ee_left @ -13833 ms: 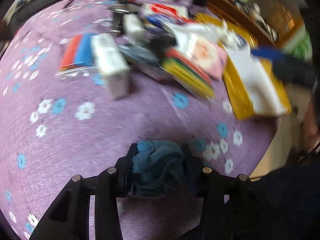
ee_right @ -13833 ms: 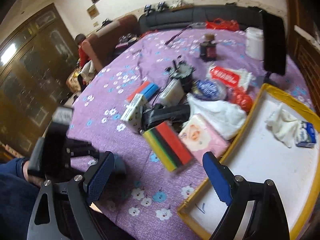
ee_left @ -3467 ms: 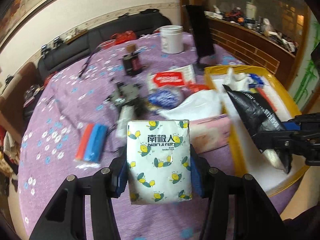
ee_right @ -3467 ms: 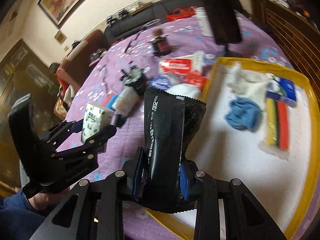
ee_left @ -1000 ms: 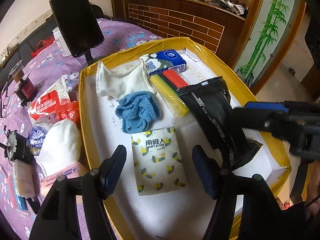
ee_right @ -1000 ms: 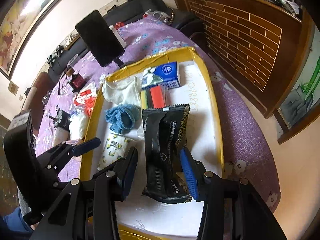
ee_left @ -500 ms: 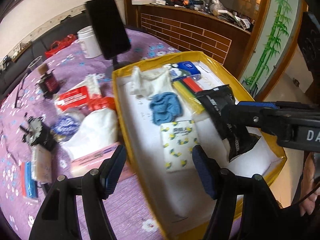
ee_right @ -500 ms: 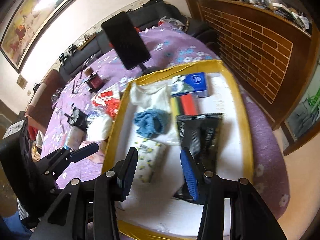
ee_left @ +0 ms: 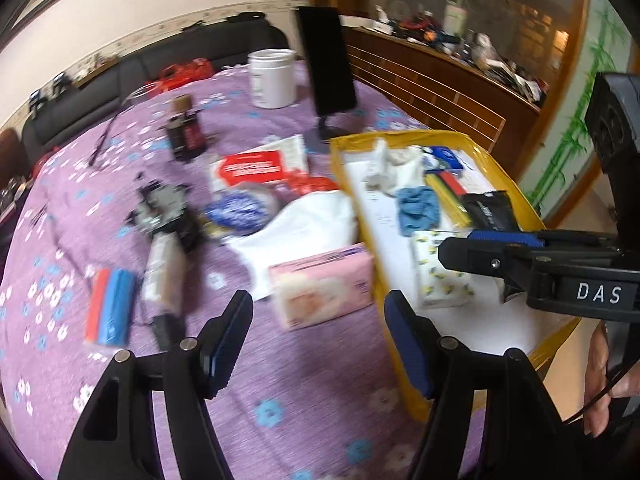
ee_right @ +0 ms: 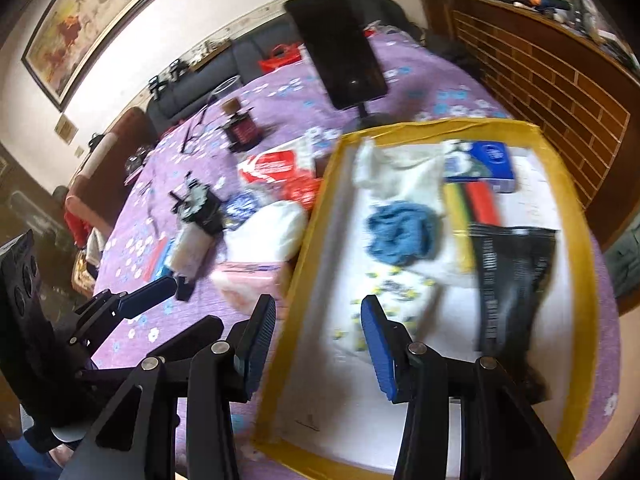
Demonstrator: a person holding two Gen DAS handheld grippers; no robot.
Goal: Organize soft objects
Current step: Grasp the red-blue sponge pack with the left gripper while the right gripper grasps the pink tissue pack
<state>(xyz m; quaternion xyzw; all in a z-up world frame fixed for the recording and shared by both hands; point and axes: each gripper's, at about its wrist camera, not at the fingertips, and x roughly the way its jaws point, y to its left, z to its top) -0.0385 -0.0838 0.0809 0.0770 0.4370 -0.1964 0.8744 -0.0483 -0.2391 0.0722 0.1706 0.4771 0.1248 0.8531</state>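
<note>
Two grippers, both empty. Left gripper (ee_left: 318,344) hovers with jaws wide over the purple flowered tabletop (ee_left: 280,400), pink soft tissue pack (ee_left: 322,284) just ahead. Yellow-rimmed white tray (ee_right: 576,216) holds blue crumpled cloth (ee_right: 400,234), lemon-print tissue pack (ee_right: 384,300) and black foil pouch (ee_right: 508,284). Right gripper (ee_right: 318,344) hangs above the tray's near-left edge, jaws wide.
</note>
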